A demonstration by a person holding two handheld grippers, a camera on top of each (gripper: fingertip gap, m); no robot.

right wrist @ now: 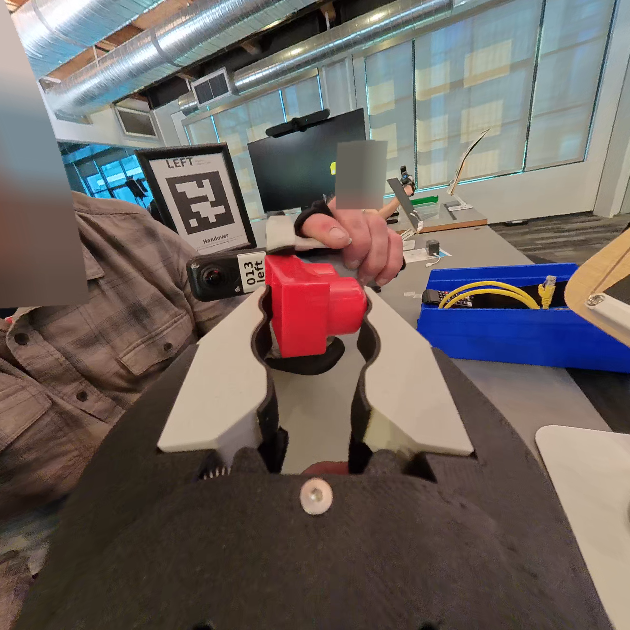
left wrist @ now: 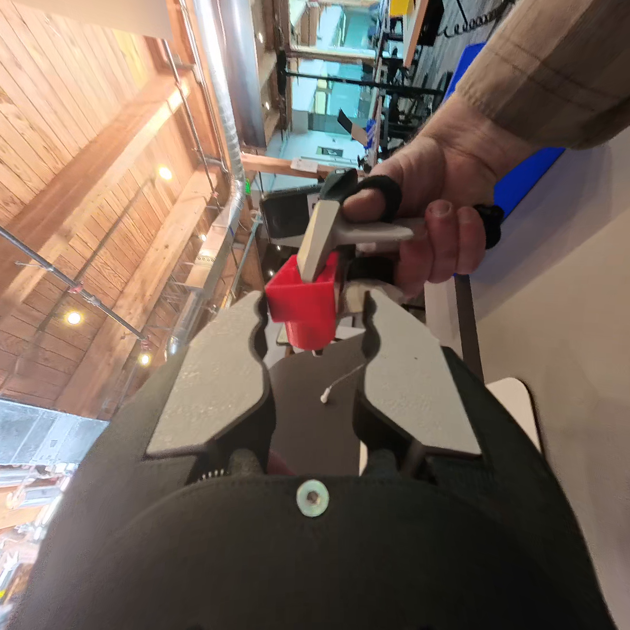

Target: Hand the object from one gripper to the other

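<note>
A red plastic block, a square cup with a round stub, hangs in the air between both grippers. My right gripper is shut on it: one fingertip at the cup end, the other on the stub. In the left wrist view the red block lies between the tips of my left gripper, which is open, with a gap on its right side. A white finger of the right gripper reaches into the cup. One left finger rests above the block.
A blue bin with a yellow cable stands on the grey table at the right. A framed marker sign and a dark monitor stand behind. A person's plaid shirt fills the left. Both grippers' tips are close together, under 4 cm apart.
</note>
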